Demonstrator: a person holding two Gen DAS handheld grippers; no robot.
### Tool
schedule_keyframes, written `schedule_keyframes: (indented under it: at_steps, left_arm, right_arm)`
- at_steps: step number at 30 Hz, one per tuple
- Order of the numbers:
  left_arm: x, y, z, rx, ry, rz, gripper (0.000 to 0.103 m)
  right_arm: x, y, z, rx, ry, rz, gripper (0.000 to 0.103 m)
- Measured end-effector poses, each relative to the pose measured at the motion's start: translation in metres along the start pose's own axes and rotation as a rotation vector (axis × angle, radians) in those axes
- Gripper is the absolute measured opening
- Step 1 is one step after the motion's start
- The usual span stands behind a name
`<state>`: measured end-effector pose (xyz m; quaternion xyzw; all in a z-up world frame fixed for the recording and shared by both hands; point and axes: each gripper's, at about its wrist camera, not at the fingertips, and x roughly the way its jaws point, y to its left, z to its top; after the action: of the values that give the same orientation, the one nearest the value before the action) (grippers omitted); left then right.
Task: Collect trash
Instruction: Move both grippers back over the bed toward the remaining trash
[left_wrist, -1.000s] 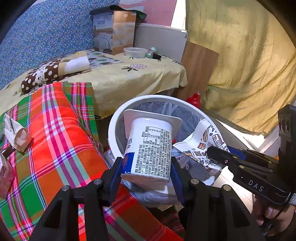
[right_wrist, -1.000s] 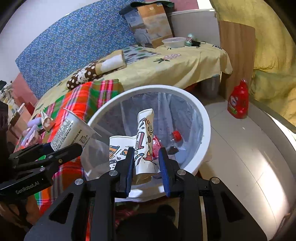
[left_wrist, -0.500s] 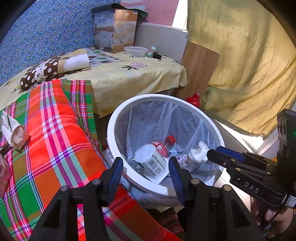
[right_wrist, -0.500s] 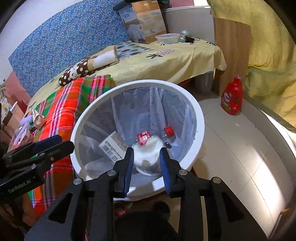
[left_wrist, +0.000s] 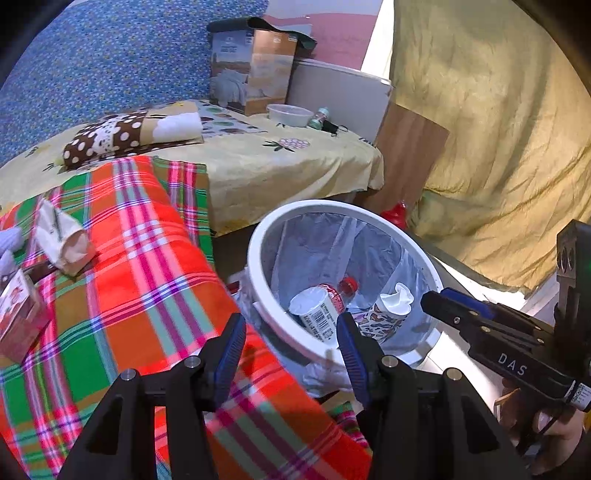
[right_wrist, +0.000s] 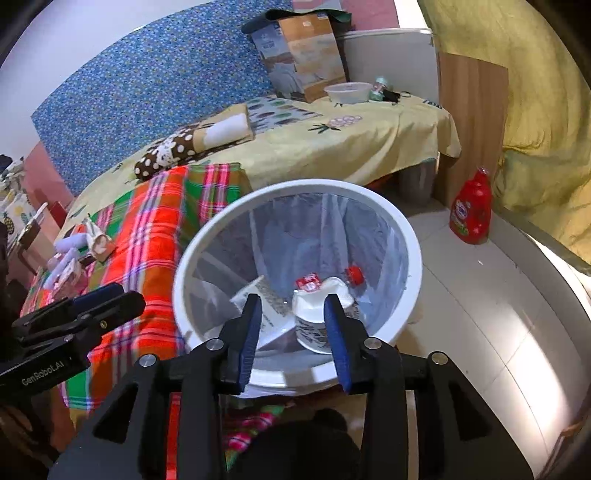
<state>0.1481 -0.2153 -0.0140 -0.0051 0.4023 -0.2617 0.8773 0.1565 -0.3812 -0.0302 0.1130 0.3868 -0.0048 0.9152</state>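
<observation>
Bin (left_wrist: 258, 291), white with a clear liner, stands on the floor against a bed draped in a plaid blanket (left_wrist: 147, 266). Inside lie a labelled cup (left_wrist: 316, 314), a patterned cup (left_wrist: 384, 314) and a red-capped bottle (left_wrist: 341, 290). Left tongs (left_wrist: 291, 343) apart, empty, over the near rim. Right tongs (right_wrist: 293, 328) apart, jaws just been opening, nothing between them. Crumpled paper bag (left_wrist: 61, 240) on the blanket.
</observation>
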Motion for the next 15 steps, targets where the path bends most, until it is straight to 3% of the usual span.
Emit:
schedule_keyframes:
  at_steps: [2, 15]
  left_arm:
    - [-0.007, 0.002, -0.003, -0.006, -0.009, 0.011, 0.051]
    - [-0.049, 0.033, -0.020, -0.077, -0.058, 0.091, 0.051]
  right_arm:
    - [-0.001, 0.004, 0.000, -0.005, -0.006, 0.015, 0.049]
    - [-0.014, 0.040, -0.005, -0.089, -0.027, 0.105, 0.050]
